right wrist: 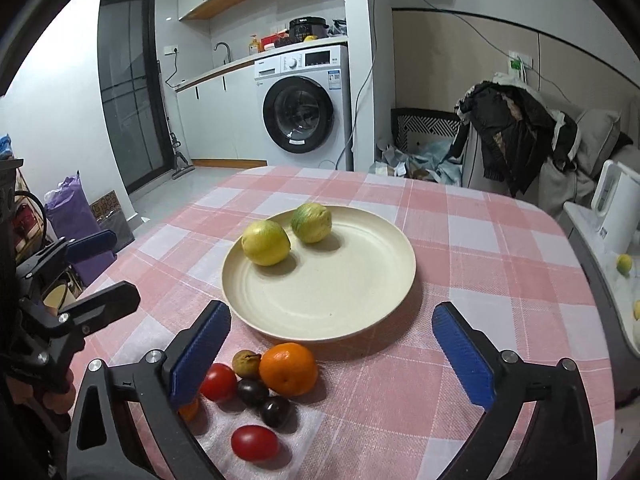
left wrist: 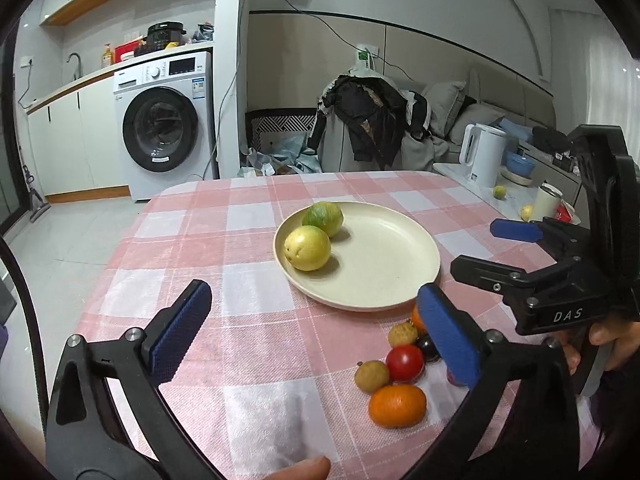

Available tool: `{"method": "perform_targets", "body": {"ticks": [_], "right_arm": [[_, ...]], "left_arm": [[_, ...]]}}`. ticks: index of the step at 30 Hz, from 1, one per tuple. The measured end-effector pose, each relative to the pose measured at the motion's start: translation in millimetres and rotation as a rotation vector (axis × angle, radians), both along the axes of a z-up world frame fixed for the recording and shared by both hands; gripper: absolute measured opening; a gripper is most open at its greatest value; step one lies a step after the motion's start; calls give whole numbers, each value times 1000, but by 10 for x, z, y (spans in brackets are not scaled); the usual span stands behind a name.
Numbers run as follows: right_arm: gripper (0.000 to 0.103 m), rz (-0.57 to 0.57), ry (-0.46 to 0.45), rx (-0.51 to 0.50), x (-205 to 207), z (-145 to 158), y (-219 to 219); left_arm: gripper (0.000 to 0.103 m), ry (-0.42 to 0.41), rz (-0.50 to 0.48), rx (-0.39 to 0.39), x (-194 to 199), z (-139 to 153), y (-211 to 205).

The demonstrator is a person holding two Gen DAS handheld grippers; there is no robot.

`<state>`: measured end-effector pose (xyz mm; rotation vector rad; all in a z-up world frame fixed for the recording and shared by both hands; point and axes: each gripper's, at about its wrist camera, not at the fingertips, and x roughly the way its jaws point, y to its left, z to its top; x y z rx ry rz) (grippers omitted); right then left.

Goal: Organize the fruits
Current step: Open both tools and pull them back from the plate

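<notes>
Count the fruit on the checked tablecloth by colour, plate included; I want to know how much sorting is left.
yellow-green fruits, on the plate: 2
orange fruits: 2
red fruits: 2
brown fruits: 2
dark purple fruits: 2
Total: 10

Bright, sharp (fisheye-warped, dark corners)
</notes>
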<state>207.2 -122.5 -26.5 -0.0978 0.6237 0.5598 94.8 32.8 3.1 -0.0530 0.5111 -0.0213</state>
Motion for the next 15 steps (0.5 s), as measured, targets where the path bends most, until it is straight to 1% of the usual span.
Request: {"method": "perform_targets", "body": {"ticks": [4,15], "right_arm": [[103,9,-18,-7,-96,39,-5],[103,9,-86,-42,-401,148,-21]], "left_arm": [[103,3,8,2,-163,35,13],[103,6,8,19,-435,129,-71]]}}
